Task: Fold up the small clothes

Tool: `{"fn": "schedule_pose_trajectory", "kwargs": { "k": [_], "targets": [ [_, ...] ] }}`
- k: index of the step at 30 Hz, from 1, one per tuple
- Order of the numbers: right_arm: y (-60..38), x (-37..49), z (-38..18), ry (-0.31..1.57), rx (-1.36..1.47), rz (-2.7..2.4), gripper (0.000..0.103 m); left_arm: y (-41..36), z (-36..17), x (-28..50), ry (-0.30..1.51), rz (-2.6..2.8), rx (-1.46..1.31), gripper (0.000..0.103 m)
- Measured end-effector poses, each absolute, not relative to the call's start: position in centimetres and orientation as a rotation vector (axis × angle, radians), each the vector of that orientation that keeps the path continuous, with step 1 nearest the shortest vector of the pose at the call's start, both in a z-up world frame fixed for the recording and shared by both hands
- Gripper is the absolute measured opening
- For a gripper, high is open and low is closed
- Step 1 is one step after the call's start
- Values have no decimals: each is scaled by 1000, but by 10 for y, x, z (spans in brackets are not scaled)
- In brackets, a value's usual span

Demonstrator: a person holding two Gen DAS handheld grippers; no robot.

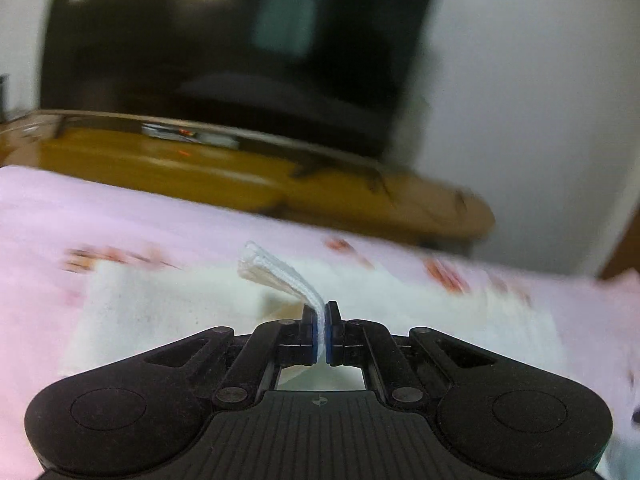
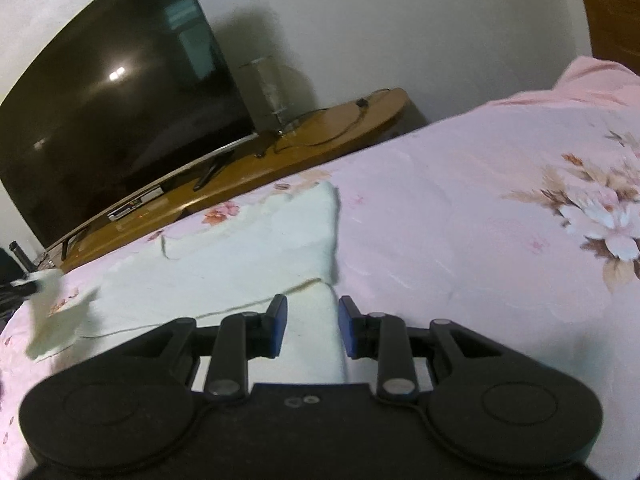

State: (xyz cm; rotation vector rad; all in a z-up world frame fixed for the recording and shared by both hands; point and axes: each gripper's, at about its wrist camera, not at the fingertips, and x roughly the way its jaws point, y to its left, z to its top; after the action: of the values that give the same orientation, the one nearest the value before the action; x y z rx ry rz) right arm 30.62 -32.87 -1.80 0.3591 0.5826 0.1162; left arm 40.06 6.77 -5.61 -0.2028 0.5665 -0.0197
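sideways across pink bedsheet (image 2: 460, 184), white garment (image 2: 248, 256); left hand-held gripper (image 1: 321, 320) clamping its hem, right hand-held gripper (image 2: 313, 320) parted.

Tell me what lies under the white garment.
The white garment lies on a pink flowered bedsheet, which shows all around it. Anything directly beneath the cloth is covered and cannot be seen.

Both wrist views low, close over bed (image 2: 460, 208), facing television (image 1: 224, 48); both share garment (image 2: 248, 256).

Open pink bedspread (image 2: 460, 208) rightward, television (image 2: 112, 112) blocking beyond
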Motion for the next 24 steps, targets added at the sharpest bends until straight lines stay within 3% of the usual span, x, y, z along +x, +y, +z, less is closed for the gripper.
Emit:
{"fn": "schedule_pose_trajectory", "kwargs": {
  "k": [4,5,6,7,8,12,16,21,24],
  "targets": [
    [-325,314,-14,586,386,120,29,6,-81,420,659,-76,-67,4],
    [-322,317,-13,588,389,127,30,-4,-85,422,677,-89,-48,9],
    [-319,321,-11,593,392,140,31,-7,-84,421,671,-104,-44,34],
    [-314,326,-9,596,396,161,32,-6,-80,412,645,-118,-62,71],
    [-308,330,-6,594,400,184,36,-3,-75,401,600,-114,-85,81],
    [-274,348,0,600,403,301,42,57,-67,352,526,-27,-218,82],
    [-236,383,-21,706,583,474,38,118,-83,322,547,122,-357,81],
    [-191,423,-53,814,671,504,37,135,-97,325,573,158,-402,81],
    [-177,441,-67,856,717,489,30,140,-108,340,581,170,-452,81]
  ]
}}
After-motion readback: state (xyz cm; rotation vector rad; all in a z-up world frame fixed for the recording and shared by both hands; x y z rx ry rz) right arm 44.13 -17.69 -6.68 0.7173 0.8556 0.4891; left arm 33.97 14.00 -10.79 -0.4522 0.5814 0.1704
